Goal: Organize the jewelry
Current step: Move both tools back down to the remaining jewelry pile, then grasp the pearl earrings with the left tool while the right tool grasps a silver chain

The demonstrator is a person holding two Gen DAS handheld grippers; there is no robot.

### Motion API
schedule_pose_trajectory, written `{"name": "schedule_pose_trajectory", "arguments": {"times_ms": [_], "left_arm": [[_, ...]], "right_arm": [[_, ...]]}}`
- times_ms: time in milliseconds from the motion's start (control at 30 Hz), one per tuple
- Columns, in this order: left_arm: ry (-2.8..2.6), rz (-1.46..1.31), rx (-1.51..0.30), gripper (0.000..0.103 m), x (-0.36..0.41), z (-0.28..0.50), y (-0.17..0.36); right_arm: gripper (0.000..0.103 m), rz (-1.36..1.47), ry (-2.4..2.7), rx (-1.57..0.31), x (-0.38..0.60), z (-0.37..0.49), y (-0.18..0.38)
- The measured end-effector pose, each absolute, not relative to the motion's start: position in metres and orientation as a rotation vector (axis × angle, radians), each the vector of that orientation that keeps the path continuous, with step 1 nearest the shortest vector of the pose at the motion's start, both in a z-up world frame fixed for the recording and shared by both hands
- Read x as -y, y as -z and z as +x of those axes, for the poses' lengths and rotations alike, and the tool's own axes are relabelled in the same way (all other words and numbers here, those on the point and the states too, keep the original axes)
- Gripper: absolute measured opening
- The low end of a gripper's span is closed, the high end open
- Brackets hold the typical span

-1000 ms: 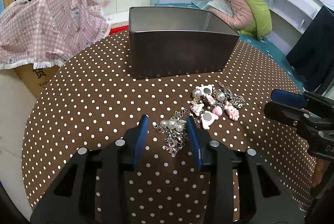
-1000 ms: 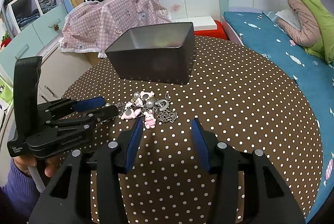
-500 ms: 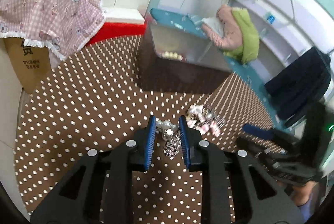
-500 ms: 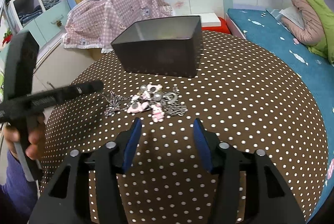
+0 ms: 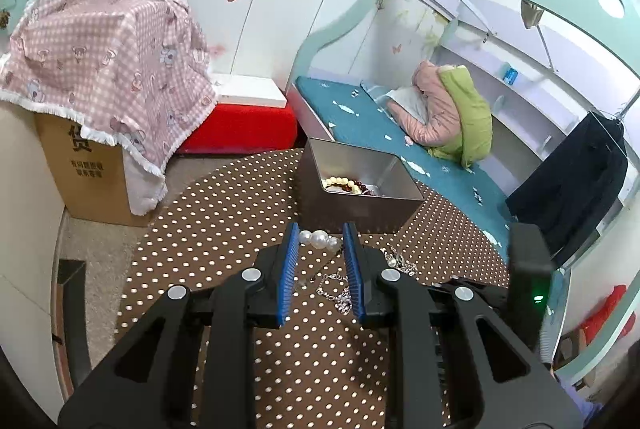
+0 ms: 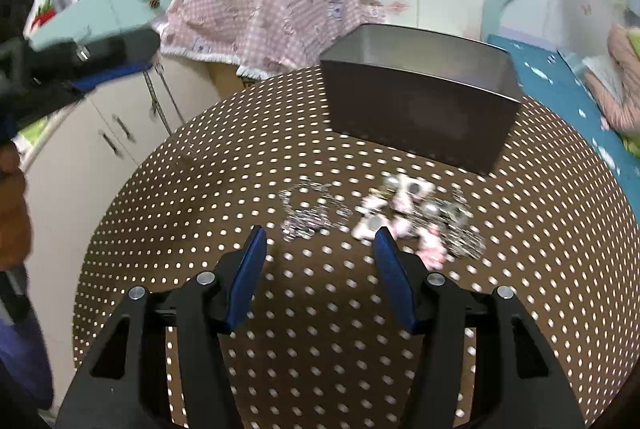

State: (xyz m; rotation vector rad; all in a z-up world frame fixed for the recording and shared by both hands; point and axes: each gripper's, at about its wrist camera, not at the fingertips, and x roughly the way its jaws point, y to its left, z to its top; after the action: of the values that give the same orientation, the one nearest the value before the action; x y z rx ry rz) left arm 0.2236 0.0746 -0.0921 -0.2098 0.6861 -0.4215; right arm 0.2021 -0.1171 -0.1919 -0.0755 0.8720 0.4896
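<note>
The left gripper (image 5: 319, 243) is clamped, lifted and angled downward; the right gripper (image 6: 319, 243) hangs spread, holding nothing.

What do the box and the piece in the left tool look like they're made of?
The box looks like metal: thin walls, brushed silvery sheen inside, dull dark outside. The piece in the left tool shows round, glossy white pearl-like beads with a fine silvery chain hanging below, probably metal; real or imitation pearl can't be told.
</note>
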Motion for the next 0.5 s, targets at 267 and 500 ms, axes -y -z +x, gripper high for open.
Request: {"name": "schedule_pose_trajectory", "arguments": {"times_ms": [267,500], "left_arm": [[0.401,-0.195,-0.721,0.023,-0.081,0.22,0.109],[0.42,-0.187,-0.74,0.023,-0.074,0.222,0.117]], "right_arm": [[0.041,-0.167,-0.474,-0.884,0.089,0.218,0.205],[0.01,-0.224,-0.444,-0.871,0.09,0.224,0.208]]}}
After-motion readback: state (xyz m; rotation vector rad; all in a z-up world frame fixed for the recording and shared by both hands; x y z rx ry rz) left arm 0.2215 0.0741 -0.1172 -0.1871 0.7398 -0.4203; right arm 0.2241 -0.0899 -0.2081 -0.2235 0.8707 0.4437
